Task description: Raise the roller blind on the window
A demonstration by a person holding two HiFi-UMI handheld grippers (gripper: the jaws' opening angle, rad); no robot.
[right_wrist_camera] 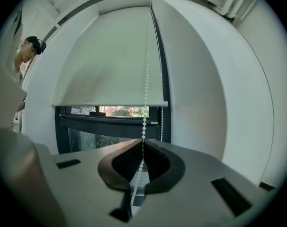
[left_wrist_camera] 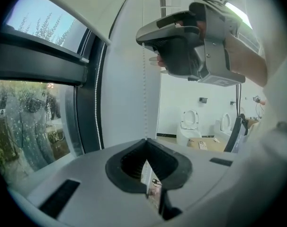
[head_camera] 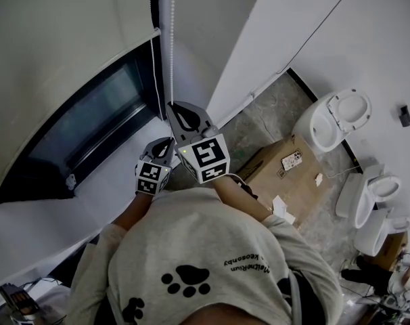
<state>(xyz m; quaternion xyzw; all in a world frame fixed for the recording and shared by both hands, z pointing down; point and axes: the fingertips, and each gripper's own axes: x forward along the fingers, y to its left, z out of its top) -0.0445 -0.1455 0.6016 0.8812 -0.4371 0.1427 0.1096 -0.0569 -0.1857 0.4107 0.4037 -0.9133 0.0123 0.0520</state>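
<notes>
Currently, a white plastic bead chain [right_wrist_camera: 146,70] is clamped between the closed jaws of the right gripper [right_wrist_camera: 142,143]. Lower down, the same strand is pinched by the shut left gripper [left_wrist_camera: 145,141]. The dark-framed window's [right_wrist_camera: 110,122] upper part is covered by the white fabric roller blind [right_wrist_camera: 105,56].

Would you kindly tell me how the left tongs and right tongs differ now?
The right tongs grip the bead chain higher; the left tongs hold it lower. The chain shows running through the right tongs, but only reaching the tip of the left tongs. Both are shut on it.
</notes>
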